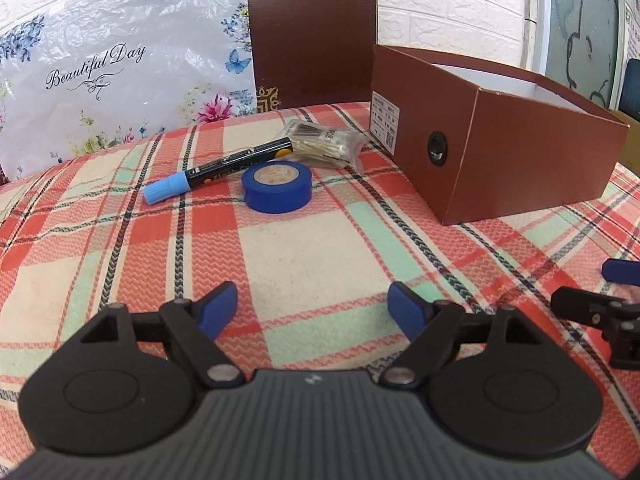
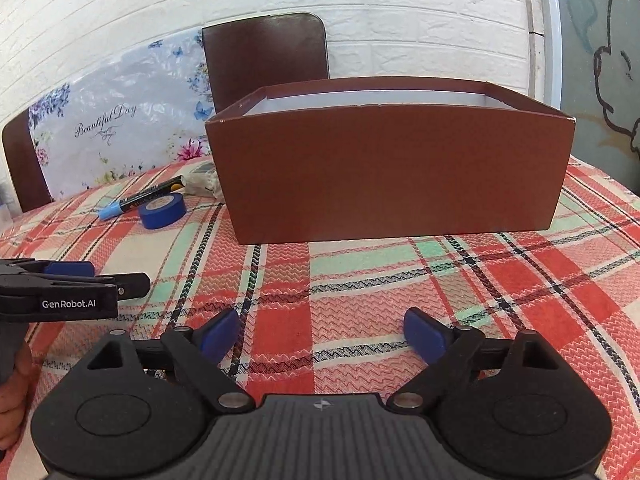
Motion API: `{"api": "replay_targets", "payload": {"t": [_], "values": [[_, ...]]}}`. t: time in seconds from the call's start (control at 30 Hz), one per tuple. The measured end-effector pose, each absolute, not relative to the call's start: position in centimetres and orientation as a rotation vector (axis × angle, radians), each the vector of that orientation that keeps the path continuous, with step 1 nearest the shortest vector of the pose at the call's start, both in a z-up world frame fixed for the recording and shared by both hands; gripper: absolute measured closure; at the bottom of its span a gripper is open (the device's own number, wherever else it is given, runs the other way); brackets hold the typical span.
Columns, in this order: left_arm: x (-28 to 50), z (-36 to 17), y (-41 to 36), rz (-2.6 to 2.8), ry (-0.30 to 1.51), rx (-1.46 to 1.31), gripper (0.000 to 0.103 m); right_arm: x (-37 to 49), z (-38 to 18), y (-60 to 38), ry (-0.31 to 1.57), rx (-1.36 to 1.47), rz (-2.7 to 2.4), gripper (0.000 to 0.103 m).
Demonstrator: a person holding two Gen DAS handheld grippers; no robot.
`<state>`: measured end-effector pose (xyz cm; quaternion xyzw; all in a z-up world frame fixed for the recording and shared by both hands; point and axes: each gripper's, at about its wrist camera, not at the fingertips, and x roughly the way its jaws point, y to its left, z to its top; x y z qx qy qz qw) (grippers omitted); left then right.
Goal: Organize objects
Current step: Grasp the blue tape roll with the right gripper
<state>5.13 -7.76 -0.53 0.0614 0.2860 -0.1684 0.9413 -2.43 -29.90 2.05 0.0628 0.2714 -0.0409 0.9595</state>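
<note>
Plaid cloth covers the surface [image 1: 304,240], and nearest over it both tongs hang with jaws wide apart and nothing between them, the left tongs [image 1: 312,310] aimed toward the loose items, the right tongs [image 2: 322,334] facing the box, likely so each can work its own side. Farther on lie a blue tape roll [image 1: 277,186], a marker [image 1: 218,170] and a bag of cotton swabs [image 1: 326,146], clustered just beside the open brown box [image 1: 512,152], probably their destination. Behind stand a chair [image 1: 310,32] and a floral bag [image 1: 120,72].
</note>
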Motion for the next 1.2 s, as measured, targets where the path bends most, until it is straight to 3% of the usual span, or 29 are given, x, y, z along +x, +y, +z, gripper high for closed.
{"api": "replay_targets", "payload": {"t": [0.13,0.4,0.63,0.83,1.1,1.17,1.2], "values": [[5.3,-0.6,-7.5,-0.373,0.593,0.099,0.010,-2.4,2.1,-29.9,0.552,0.121,-0.083,0.013],[5.4,-0.5,-6.6,-0.350,0.592,0.065,0.010,-1.9,2.0,-29.5,0.571,0.076,-0.084,0.011],[7.7,-0.4,-1.9,-0.207,0.592,0.096,0.010,-0.8,2.5,-25.4,0.610,-0.010,0.123,0.026],[10.6,-0.5,5.0,-0.043,0.596,-0.099,0.010,4.6,2.7,-19.5,0.614,-0.102,0.230,0.031],[10.8,-0.5,5.2,-0.071,0.573,-0.144,0.007,14.7,2.5,-16.5,0.605,-0.060,0.187,0.029],[10.9,-0.5,5.2,-0.074,0.571,-0.149,0.007,15.6,2.4,-16.3,0.600,-0.059,0.197,0.034],[10.9,-0.6,5.3,-0.075,0.571,-0.150,0.007,15.7,2.5,-16.2,0.596,-0.065,0.213,0.045]]}}
